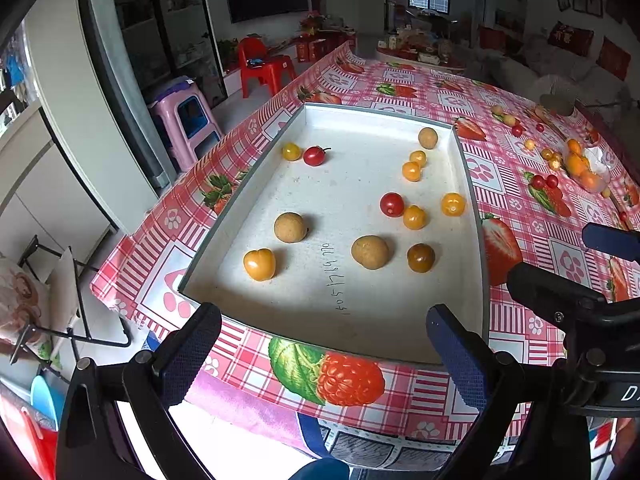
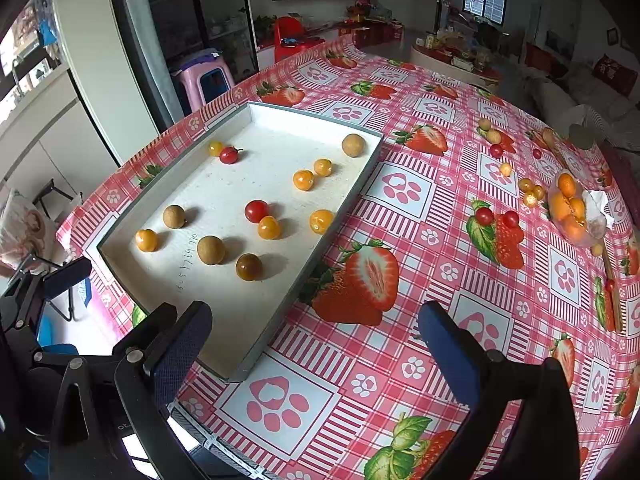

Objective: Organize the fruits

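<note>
A shallow white tray (image 1: 312, 114) (image 2: 344, 204) lies on the table and holds several small fruits: red cherry tomatoes (image 1: 391, 204) (image 2: 256, 211), orange-yellow ones (image 1: 259, 264) (image 2: 146, 240) and tan round longans (image 1: 370, 252) (image 2: 211, 250). More loose fruits (image 1: 544, 181) (image 2: 496, 218) lie on the cloth to the right, beside a clear bag of oranges (image 1: 585, 168) (image 2: 570, 210). My left gripper (image 1: 324, 346) hovers open over the tray's near edge, holding nothing. My right gripper (image 2: 316, 340) is open and empty over the tray's near right corner.
The table wears a pink checked cloth (image 2: 420, 200) with strawberry and paw prints. Left of the table stand a purple stool (image 1: 186, 114) and a red chair (image 1: 264, 66). A folding rack (image 1: 60, 300) sits on the floor at the lower left.
</note>
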The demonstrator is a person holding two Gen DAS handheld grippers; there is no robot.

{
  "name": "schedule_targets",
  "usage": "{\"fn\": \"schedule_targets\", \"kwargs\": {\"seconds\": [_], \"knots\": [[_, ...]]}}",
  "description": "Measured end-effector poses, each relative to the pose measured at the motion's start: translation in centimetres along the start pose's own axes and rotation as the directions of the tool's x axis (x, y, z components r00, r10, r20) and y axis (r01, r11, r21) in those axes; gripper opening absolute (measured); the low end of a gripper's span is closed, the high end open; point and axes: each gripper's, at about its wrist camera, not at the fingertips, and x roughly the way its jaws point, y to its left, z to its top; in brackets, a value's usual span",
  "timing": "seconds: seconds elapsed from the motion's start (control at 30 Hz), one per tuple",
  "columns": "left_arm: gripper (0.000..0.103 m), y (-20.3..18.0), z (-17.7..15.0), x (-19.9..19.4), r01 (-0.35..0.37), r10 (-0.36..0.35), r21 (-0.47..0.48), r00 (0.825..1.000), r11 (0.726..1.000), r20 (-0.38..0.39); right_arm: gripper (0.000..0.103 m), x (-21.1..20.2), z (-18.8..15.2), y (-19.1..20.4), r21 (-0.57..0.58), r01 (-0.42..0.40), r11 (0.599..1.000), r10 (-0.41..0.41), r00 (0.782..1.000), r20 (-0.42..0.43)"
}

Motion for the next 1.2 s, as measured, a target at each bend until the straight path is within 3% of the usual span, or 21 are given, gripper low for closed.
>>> {"fn": "schedule_targets", "kwargs": {"seconds": [1.2], "knots": [[0.103, -0.3, -0.1, 1.2, -0.002, 0.002, 0.016, 1.000, 1.000, -0.029, 0.103, 0.9, 0.0, 0.1, 0.005, -0.017, 1.000, 0.017, 1.000, -0.019]]}}
